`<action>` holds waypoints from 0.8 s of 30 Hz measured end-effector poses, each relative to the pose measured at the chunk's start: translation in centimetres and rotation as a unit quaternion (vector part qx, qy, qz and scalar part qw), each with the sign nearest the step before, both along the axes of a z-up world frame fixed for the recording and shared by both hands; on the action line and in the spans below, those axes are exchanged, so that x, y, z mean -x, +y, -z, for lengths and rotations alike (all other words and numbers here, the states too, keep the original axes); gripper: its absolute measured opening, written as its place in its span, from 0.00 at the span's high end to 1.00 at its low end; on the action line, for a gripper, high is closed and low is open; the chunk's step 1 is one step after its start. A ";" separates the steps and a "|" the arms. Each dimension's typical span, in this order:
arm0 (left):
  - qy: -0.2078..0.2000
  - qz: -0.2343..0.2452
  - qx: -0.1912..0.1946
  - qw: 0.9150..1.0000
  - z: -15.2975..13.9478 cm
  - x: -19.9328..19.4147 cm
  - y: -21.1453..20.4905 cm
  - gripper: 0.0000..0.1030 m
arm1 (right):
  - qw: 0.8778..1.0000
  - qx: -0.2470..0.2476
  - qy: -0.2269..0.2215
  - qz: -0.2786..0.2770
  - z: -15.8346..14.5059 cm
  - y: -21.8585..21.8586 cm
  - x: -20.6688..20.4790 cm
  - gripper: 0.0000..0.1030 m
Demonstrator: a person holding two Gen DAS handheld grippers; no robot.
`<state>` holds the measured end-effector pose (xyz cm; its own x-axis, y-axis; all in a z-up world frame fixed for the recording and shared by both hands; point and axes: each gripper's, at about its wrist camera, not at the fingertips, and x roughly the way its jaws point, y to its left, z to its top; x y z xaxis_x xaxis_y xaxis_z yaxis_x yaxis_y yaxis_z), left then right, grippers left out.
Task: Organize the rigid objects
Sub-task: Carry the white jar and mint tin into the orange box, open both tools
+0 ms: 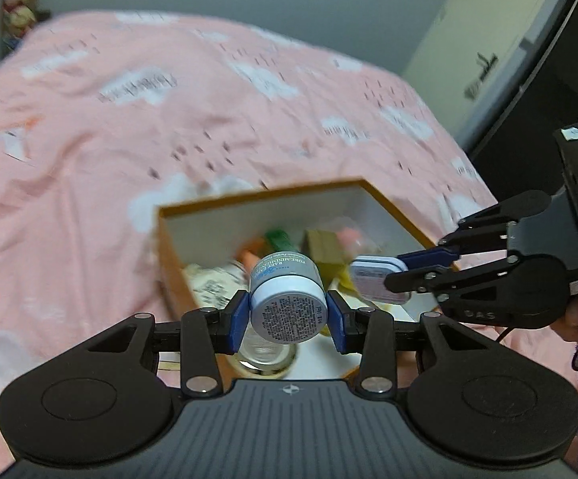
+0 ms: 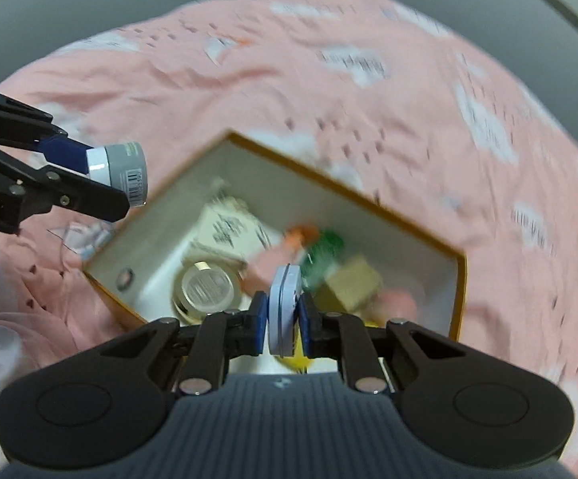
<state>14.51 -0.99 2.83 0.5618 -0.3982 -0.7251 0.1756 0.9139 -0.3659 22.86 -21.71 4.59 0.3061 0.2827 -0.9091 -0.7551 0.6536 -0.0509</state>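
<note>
My left gripper (image 1: 287,313) is shut on a small grey-blue cream jar (image 1: 287,299) with a white base, held above the near edge of an open orange-rimmed box (image 1: 257,195). The jar also shows in the right wrist view (image 2: 119,171), left of the box (image 2: 368,199). My right gripper (image 2: 285,319) is shut on a flat pale-blue tin (image 2: 285,311), held edge-on over the box's near side; the tin also shows in the left wrist view (image 1: 376,277). Inside the box lie a gold-rimmed round jar (image 2: 205,289), a white printed carton (image 2: 229,231), a green item (image 2: 322,259) and a tan block (image 2: 352,283).
The box sits on a bed with a pink quilt (image 1: 149,119) printed with white clouds. A crumpled clear wrapper (image 2: 85,235) lies on the quilt left of the box. A white door (image 1: 488,40) and dark furniture stand at the right; soft toys (image 1: 19,0) sit far left.
</note>
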 end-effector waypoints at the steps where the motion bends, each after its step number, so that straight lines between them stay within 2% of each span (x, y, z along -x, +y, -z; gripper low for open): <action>1: 0.015 0.008 0.005 1.000 0.6 -0.9 -0.6 0.55 | 1.000 0.003 0.012 0.008 0.7 -0.5 -0.5 0.85; 7: 0.084 0.039 0.001 0.996 4.0 -4.8 -4.0 0.55 | 0.998 0.031 0.040 0.035 3.8 -1.9 -3.3 0.85; 13: 0.155 0.041 0.003 0.987 7.4 -7.5 -5.8 0.55 | 0.995 0.061 0.069 0.045 7.2 -2.4 -5.1 0.85; 16: 0.179 0.042 -0.003 0.983 8.4 -8.5 -6.4 0.55 | 0.994 0.086 0.061 0.041 8.5 -2.5 -5.5 0.86; 19: 0.197 0.050 -0.017 0.979 9.3 -9.2 -7.2 0.55 | 0.993 0.091 0.074 0.032 9.4 -2.4 -5.7 0.85; 22: 0.227 0.059 -0.012 0.972 10.5 -9.9 -7.7 0.55 | 0.992 0.096 0.078 0.015 9.6 -2.1 -5.4 0.85; 23: 0.235 0.060 -0.013 0.970 10.9 -10.0 -7.8 0.55 | 0.992 0.094 0.079 0.013 9.5 -2.1 -5.3 0.82; 24: 0.240 0.062 -0.015 0.969 11.2 -10.1 -7.9 0.55 | 0.992 0.091 0.081 0.011 9.4 -2.1 -5.2 0.72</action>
<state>24.62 -8.85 -8.35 0.1069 -0.4156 -0.9033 0.1007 0.9083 -0.4060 28.04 -23.83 -4.85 0.1550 0.1049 -0.9823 -0.7490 0.6608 -0.0476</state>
